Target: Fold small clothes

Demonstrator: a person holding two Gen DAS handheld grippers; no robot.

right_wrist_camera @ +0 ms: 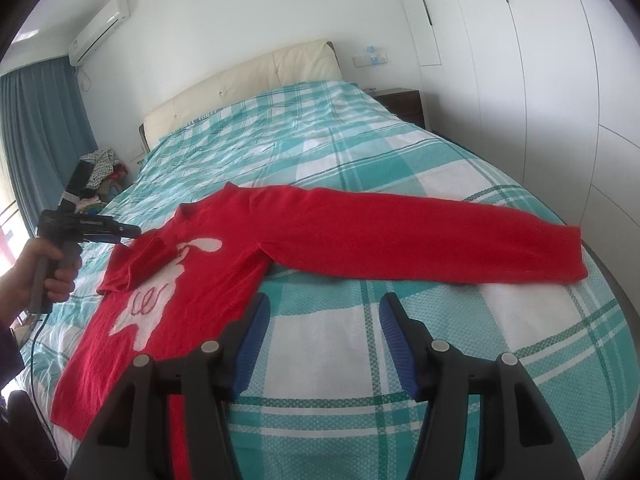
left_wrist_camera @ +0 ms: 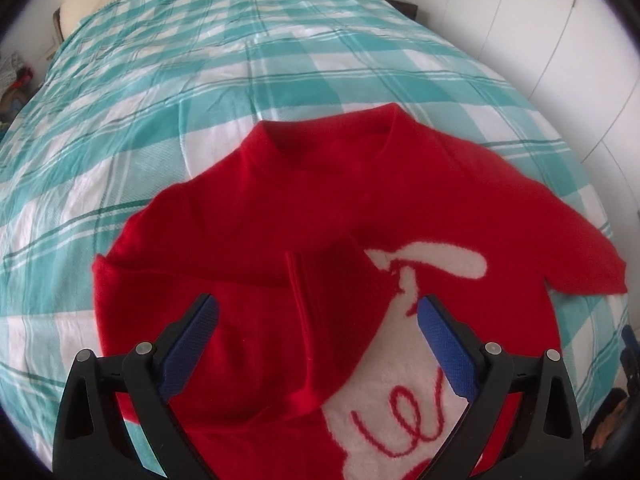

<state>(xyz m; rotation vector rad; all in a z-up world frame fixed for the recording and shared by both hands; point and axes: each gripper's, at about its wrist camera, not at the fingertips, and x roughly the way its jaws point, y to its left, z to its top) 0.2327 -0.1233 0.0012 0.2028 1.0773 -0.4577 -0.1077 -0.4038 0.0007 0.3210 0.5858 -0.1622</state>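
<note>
So the red sweater (right_wrist_camera: 224,232) is lying flat on the bed (right_wrist_camera: 360,152), front side up, with the white bunny design (right_wrist_camera: 160,284) showing on the chest. One sleeve (left_wrist_camera: 336,284) is already folded across the body, its ribbed cuff sitting right at the top of the bunny, around the middle of the left wrist view. The other sleeve (right_wrist_camera: 440,240) is stretched straight out toward 3 o'clock in the right wrist view, cuff end near the bed edge. The left claw (left_wrist_camera: 316,320) hangs over the folded cuff with its blue pads (left_wrist_camera: 192,344) spread wide apart, pinching nothing. From the right wrist view you can see it held at 9 o'clock by the person's hand (right_wrist_camera: 44,268), poking in over the shoulder area. The right claw (right_wrist_camera: 324,320) is also spread open, hovering over bare teal checked bedspread (right_wrist_camera: 328,360) just beside the sweater's side edge, below the outstretched sleeve. Cream headboard (right_wrist_camera: 248,92) is up at 12 o'clock, white wardrobe doors (right_wrist_camera: 520,80) along the 2 o'clock side
</note>
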